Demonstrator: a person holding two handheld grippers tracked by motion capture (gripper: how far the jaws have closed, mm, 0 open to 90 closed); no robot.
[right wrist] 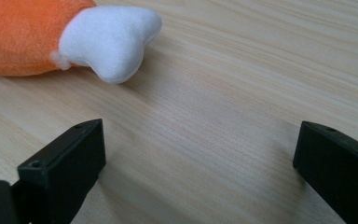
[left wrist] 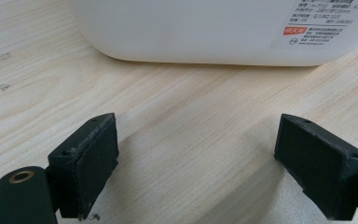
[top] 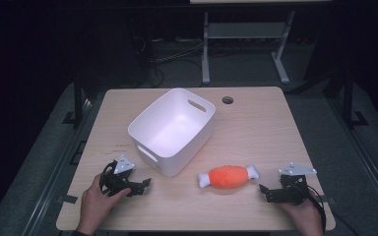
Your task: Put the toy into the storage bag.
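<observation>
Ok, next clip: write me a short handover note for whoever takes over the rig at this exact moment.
Left gripper: open, holding nothing, low over the table beside the white bin.
Right gripper: open, holding nothing, just right of the orange plush toy.
Toy lies on the table in front of the bin, untouched.
Done: nothing yet.
Left, probably: grasp the toy and drop it in the bin.

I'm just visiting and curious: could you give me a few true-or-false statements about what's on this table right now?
1. The orange plush toy with white ends lies inside the white plastic bin. False: it lies on the wooden table, beside the bin.
2. The right gripper is open, holding nothing. True.
3. The left gripper grips the bin's rim. False: it is open, short of the bin.
4. The bin is empty. True.
</observation>
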